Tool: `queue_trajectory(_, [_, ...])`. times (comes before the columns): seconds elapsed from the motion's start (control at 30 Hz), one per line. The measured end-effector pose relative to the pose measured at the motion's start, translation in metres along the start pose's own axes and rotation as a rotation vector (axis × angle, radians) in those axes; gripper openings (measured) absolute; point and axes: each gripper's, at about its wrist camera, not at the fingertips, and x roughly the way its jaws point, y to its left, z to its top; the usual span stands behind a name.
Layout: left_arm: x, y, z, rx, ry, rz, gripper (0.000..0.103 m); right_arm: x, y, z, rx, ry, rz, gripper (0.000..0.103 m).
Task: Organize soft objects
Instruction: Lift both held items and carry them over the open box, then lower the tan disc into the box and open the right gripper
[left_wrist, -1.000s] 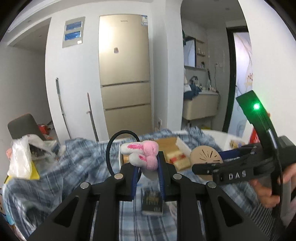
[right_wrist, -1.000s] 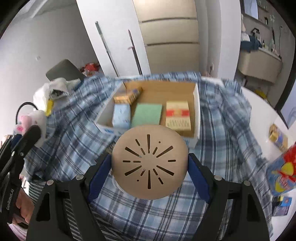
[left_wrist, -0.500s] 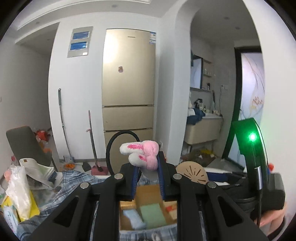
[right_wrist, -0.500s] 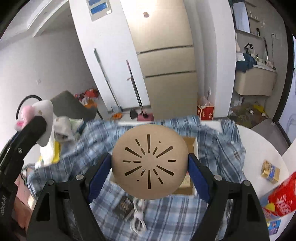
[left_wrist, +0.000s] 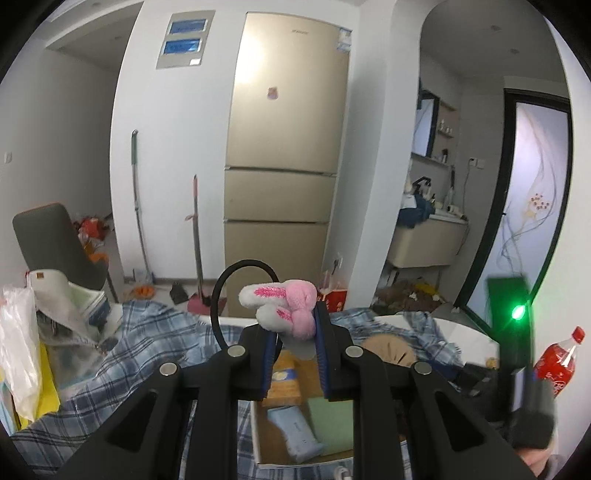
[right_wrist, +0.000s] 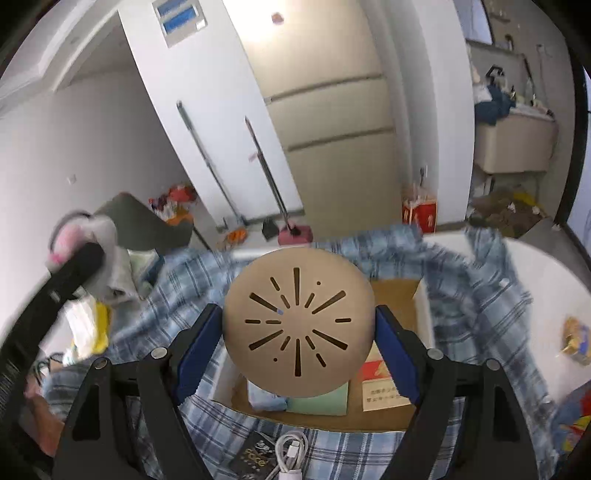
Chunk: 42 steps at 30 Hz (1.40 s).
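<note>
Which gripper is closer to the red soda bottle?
Right. In the left wrist view the right gripper sits just beside the red soda bottle; the left gripper, clamping the pink bunny plush, is farther left.

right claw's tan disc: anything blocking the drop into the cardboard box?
Nothing stands between them. The right claw holds the tan disc above the open cardboard box. But the floor below already holds a blue pack, green pad and red-and-white pack.

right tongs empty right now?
No: in the right wrist view the right tongs are shut on a round tan disc with radial slits, held above the cardboard box.
</note>
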Motion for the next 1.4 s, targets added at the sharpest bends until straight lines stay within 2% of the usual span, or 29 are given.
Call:
queue_trajectory(0.33, [0.018,0.009,-0.011,-0.013,0.052,0.014,0.02,0.07,-0.007,-0.03,-0.015,0.187,-0.013,0.081])
queue_trajectory(0.63, [0.046,0.008,-0.026,-0.009,0.133,0.008,0.02,0.095,-0.007,-0.047,-0.05,0.261,-0.044,0.081])
queue_trajectory(0.8, [0.058,0.013,-0.032,-0.016,0.174,0.01,0.02,0.099,-0.008,-0.05,-0.061,0.274,-0.053,0.082])
queue_trajectory(0.93, [0.059,0.015,-0.032,-0.019,0.177,0.012,0.02,0.1,-0.008,-0.05,-0.06,0.273,-0.061,0.082])
queue_trajectory(1.17, [0.058,0.012,-0.032,-0.003,0.179,0.004,0.02,0.11,-0.012,-0.053,-0.05,0.322,-0.057,0.083])
queue_trajectory(1.3, [0.058,0.012,-0.031,-0.004,0.179,0.002,0.02,0.103,-0.014,-0.049,-0.037,0.294,-0.03,0.091])
queue_trajectory(1.4, [0.057,0.012,-0.03,-0.009,0.175,-0.011,0.02,0.092,-0.015,-0.042,-0.029,0.256,-0.038,0.091])
